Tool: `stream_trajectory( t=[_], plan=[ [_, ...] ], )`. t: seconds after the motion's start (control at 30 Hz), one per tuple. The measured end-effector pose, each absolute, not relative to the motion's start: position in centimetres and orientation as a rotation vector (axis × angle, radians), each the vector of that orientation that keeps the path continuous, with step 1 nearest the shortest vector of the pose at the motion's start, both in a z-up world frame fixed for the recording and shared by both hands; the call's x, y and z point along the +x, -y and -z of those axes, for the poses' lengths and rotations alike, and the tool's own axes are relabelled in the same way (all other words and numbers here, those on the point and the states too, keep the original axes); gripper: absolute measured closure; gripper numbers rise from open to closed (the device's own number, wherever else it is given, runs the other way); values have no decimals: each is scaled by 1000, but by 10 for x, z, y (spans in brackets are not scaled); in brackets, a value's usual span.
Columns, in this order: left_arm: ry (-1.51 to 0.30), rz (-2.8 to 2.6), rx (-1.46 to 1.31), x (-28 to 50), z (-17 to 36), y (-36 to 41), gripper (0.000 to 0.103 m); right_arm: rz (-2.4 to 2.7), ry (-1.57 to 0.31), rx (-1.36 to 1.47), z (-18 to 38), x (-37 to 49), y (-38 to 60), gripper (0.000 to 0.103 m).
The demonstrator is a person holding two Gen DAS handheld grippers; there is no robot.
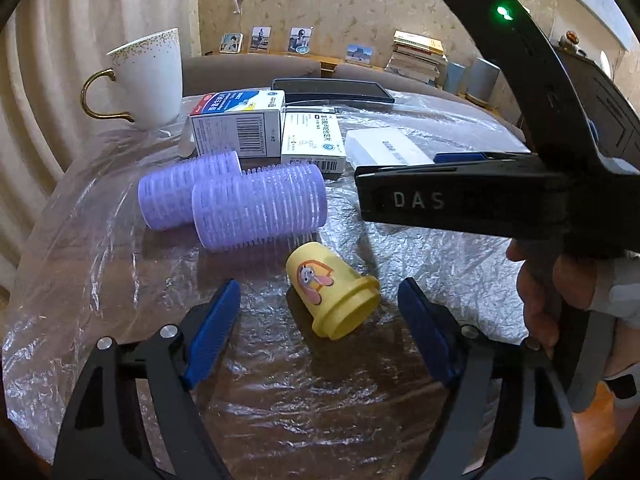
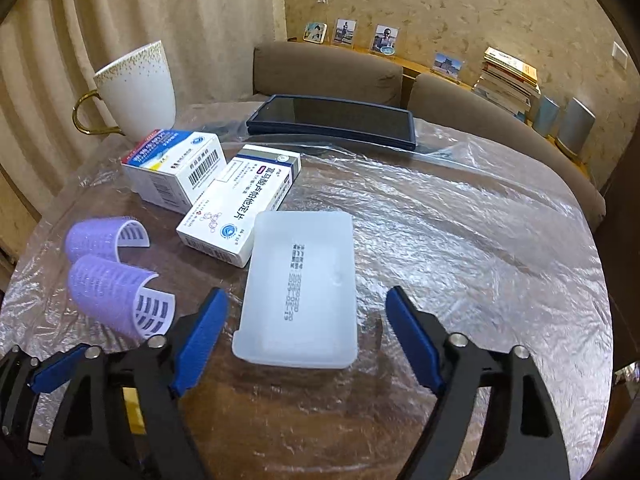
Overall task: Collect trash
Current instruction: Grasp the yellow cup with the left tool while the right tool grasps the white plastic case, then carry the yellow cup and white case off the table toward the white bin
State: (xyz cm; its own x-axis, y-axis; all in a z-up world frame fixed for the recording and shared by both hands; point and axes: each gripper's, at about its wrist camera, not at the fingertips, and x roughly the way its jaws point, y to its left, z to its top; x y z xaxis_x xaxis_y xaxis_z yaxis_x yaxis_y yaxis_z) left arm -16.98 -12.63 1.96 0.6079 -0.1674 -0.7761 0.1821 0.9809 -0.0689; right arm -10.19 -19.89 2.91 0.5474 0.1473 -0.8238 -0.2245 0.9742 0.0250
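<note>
My left gripper (image 1: 318,300) is open, its blue fingers on either side of a small yellow cup (image 1: 332,292) with a rabbit picture, lying on its side. Two purple hair rollers (image 1: 232,206) lie just beyond it. My right gripper (image 2: 306,316) is open around the near end of a white translucent plastic box (image 2: 300,288); it also appears in the left wrist view (image 1: 356,168), hovering above the box (image 1: 384,148). Two medicine boxes (image 2: 240,196) lie behind. The rollers also show at the left of the right wrist view (image 2: 116,280).
A white mug (image 2: 136,92) with a gold handle stands at the back left. A dark tablet (image 2: 332,120) lies at the far edge. Crinkled clear plastic film (image 2: 460,240) covers the round table. Brown chairs (image 2: 328,68) and stacked books (image 2: 508,80) stand behind.
</note>
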Motion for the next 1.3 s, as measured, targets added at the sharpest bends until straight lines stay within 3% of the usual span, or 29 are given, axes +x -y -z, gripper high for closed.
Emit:
stream_trajectory(
  t=[0.2,0.3,0.37,1.3],
  plan=[
    [-903,207,35,-164,-17,128,23,-220,-960,-90,-26,-97,197,36],
    [-895,203,45,-165,-18,128,42,-209,-946,-110,-26,-97,196,49],
    [-895,220,24,-164,-20,125,55,-211,-936,-94,-27,-99,198,49],
    [-874,271,-50,-185,-34,107,57,-275,-938,112,-52,-178,237,49]
  ],
)
